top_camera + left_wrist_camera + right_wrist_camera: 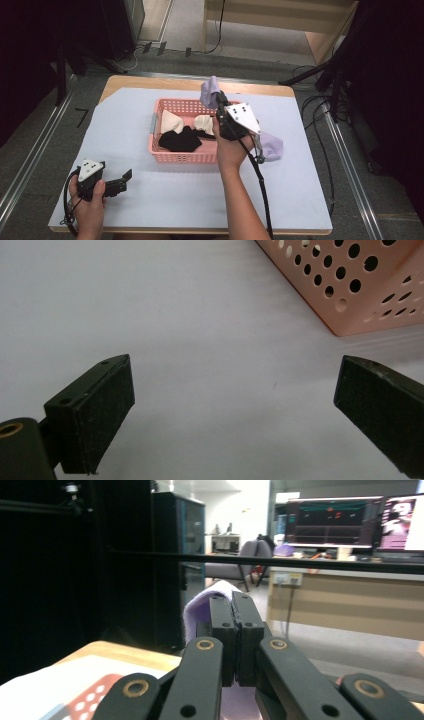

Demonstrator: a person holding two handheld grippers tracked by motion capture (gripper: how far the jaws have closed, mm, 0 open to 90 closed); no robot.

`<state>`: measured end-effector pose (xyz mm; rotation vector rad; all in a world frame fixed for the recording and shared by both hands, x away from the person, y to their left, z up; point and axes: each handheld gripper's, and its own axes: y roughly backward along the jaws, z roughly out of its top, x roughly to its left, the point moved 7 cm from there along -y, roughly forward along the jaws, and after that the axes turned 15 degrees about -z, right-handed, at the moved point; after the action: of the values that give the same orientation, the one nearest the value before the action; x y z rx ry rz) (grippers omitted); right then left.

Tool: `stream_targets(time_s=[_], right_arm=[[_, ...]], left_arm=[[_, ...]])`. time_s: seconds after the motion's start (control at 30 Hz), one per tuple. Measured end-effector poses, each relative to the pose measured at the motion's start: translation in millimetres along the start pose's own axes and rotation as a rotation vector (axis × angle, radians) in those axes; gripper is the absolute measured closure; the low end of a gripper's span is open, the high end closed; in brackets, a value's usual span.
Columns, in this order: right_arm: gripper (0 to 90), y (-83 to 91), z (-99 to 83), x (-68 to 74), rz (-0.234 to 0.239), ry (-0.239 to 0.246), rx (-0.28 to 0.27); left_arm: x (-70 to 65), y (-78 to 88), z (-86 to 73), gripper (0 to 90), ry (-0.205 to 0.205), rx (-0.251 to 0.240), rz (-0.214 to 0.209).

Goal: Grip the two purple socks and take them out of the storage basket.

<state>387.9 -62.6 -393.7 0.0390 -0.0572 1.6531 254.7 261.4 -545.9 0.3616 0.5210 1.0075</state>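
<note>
The left tool [121, 181] is resting with jaws spread wide and empty at the lower left of the counter [150, 200]. Right of centre, the right tool [218, 102] is pinching a lavender sock [210, 90] over the pink basket [185, 152]'s far rim; the sock is looking light and floppy, best gripped at a bunched fold, with open room lying around the basket.

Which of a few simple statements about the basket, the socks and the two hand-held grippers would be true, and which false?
1. The right gripper is clamped on a purple sock. True.
2. The pink basket holds nothing. False: it holds white socks and a black sock.
3. The left gripper is shut on a sock. False: its jaws stand wide open with only the table cover between them.
4. A second purple sock lies on the table right of the basket. True.
5. The left gripper sits inside the basket. False: it is outside, by the near left corner.
</note>
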Motion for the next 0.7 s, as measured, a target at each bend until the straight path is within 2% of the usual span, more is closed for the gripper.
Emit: stream_targets(time_s=[0.3, 0.5, 0.53, 0.57, 0.7], right_arm=[[90.0, 3.0, 11.3, -53.8, -0.093, -0.008, -0.019], [90.0, 7.2, 15.5, -82.5, -0.142, -0.009, -0.024], [90.0, 8.5, 16.6, -92.6, -0.160, -0.010, -0.025], [90.0, 8.5, 16.6, -92.6, -0.160, -0.010, -0.025], [90.0, 10.7, 18.9, -107.3, -0.182, -0.009, -0.027]], left_arm=[[0.1, 0.1, -0.2, 3.7, -0.005, 0.005, 0.002], [0.1, 0.1, -0.4, 3.7, -0.009, 0.008, 0.003], [0.1, 0.1, -0.4, 3.7, -0.010, 0.008, 0.003], [0.1, 0.1, -0.4, 3.7, -0.009, 0.008, 0.003], [0.1, 0.1, -0.4, 3.7, -0.010, 0.009, 0.003]])
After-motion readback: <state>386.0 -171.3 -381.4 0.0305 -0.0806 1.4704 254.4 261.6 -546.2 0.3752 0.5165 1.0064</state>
